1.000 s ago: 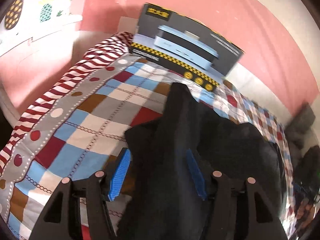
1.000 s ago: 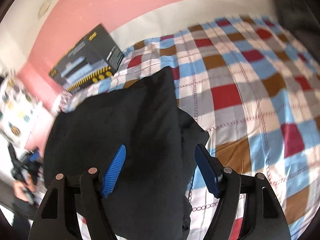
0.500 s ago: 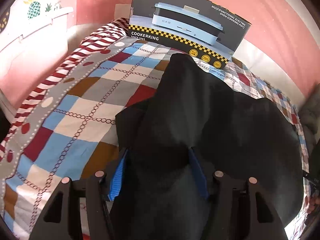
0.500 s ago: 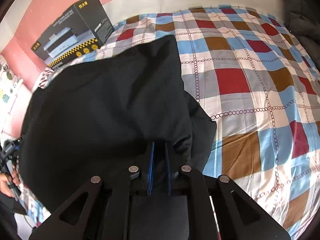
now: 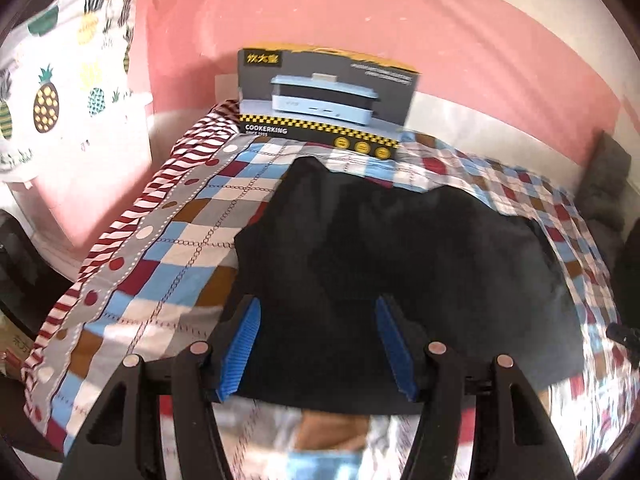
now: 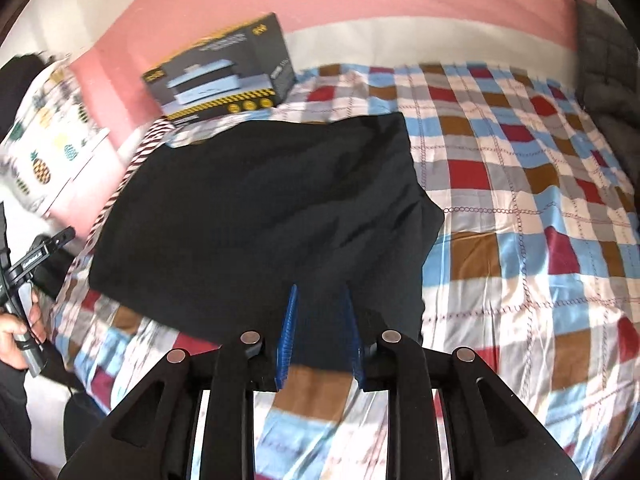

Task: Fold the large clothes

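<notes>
A dark box (image 5: 326, 100) printed COOKERKING stands at the far edge of the bed, just beyond the garment (image 5: 400, 264), and nothing lies on top of the cloth. A pineapple-print cloth (image 5: 60, 80) hangs off to the left, and a grey cushion (image 6: 604, 60) sits at the far right corner. The bed carries a checked quilt (image 6: 520, 208) in red, blue, brown and white, with a striped, dotted border (image 5: 132, 236) along its left edge, and a pink wall (image 5: 360, 12) rises behind. The black garment lies flat and folded near the bed's left side, its near edge now short of both grippers. The left gripper (image 5: 316, 344) stands roughly half open over that edge, its pads clear of the cloth. The right gripper (image 6: 320, 332), pinched tight on the cloth half a second back, has just been parting its jaws to a narrow gap; the garment's edge lies between the pads, which do not press on it. In the right view a hand (image 6: 18, 332) grips the left tool's handle. Both views have pulled back since, showing more quilt in front.
</notes>
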Action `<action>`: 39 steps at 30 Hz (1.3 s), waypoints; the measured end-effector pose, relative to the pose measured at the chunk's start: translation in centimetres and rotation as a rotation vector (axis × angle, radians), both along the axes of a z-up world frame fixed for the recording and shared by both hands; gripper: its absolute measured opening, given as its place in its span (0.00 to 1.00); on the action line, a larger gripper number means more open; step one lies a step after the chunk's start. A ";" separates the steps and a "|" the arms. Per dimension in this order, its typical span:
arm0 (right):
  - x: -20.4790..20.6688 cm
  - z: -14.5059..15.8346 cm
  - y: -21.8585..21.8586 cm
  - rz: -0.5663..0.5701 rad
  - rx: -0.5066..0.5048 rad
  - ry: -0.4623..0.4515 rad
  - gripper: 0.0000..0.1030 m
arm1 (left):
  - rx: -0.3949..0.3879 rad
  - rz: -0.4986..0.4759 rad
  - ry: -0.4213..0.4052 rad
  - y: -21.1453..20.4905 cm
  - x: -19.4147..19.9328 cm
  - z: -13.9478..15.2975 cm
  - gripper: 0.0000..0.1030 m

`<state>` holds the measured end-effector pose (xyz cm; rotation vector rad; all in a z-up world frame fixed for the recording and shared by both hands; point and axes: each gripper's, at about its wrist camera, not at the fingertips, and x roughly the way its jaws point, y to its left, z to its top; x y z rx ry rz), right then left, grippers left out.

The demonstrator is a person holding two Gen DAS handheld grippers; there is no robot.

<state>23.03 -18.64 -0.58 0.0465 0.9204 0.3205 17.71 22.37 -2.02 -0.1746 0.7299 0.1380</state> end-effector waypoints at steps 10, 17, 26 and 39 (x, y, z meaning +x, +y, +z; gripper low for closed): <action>-8.2 1.6 1.2 0.027 -0.009 -0.066 0.44 | -0.002 -0.034 0.021 -6.5 -7.8 0.9 0.61; -12.1 1.2 1.7 0.025 -0.025 -0.070 0.44 | -0.029 -0.033 0.062 -8.6 -11.0 0.0 0.61; -15.1 0.4 2.8 0.039 -0.069 -0.076 0.44 | -0.027 -0.021 0.082 -9.2 -13.2 -1.0 0.61; -15.5 -0.5 3.2 0.026 -0.082 -0.058 0.50 | 0.039 -0.025 0.114 -9.7 -13.4 -1.9 0.61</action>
